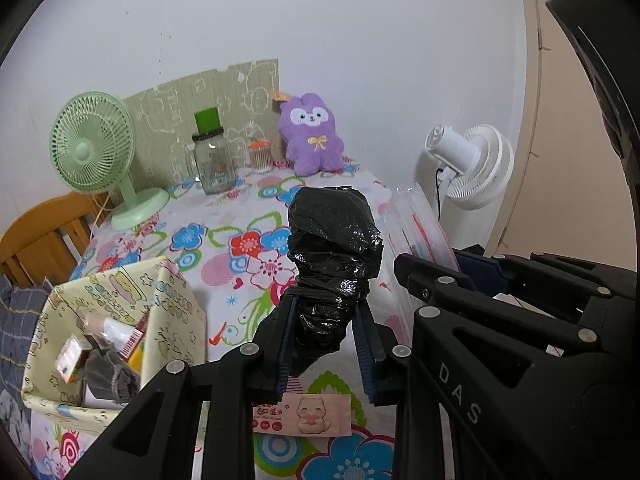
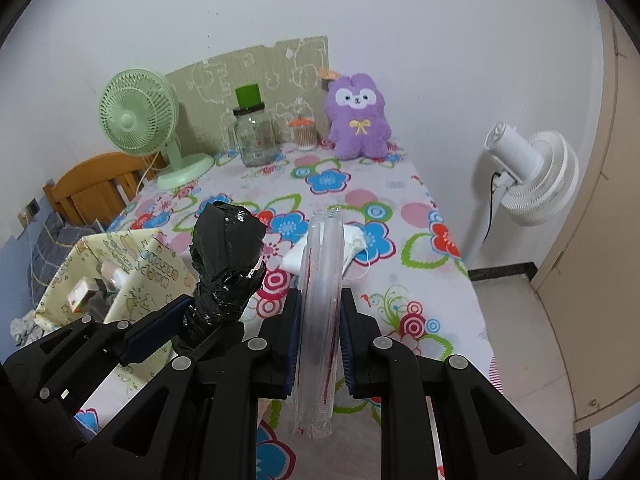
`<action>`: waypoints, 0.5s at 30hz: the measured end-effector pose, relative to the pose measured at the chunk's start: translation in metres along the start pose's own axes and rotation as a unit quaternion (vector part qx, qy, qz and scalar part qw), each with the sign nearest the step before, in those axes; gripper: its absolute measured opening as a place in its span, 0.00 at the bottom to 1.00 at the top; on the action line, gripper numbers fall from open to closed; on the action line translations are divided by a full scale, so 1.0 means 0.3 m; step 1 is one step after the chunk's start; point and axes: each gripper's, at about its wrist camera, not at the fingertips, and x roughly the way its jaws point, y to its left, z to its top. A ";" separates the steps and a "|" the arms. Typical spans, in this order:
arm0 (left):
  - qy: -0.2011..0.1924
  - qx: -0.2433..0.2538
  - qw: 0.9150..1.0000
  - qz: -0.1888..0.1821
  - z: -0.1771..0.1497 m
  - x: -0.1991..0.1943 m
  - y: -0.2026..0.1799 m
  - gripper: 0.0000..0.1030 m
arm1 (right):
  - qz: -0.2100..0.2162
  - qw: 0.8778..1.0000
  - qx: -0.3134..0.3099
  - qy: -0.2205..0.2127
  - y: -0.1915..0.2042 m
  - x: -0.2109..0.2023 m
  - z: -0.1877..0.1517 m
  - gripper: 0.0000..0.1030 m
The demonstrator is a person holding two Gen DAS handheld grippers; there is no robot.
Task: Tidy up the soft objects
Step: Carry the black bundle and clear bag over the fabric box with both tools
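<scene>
The black plastic bag bundle is clamped in the left tool, sticking upright above the flowered worktop, so that one is closed on the bag. Just beside it the right tool is squeezed shut on a clear plastic sleeve with a red line inside, held on edge. Under the sleeve a white cloth lies flat on the worktop. To the left sits a yellow patterned box with small packets in it. Further back: a glass jar with a green lid, a green fan, and a purple plush toy against the wall, plus a white fan off the right side
</scene>
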 end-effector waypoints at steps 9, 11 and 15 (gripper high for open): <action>-0.027 0.005 1.000 0.005 0.006 -0.079 0.022 0.27 | -0.005 1.000 -0.009 -0.027 0.045 -0.082 0.011 0.20; -0.032 0.005 0.999 0.007 0.005 -0.091 0.028 0.27 | -0.007 0.999 -0.012 -0.032 0.057 -0.095 0.013 0.20; -0.042 0.004 0.999 0.010 0.004 -0.120 0.051 0.27 | -0.007 0.999 -0.017 -0.042 0.084 -0.119 0.017 0.20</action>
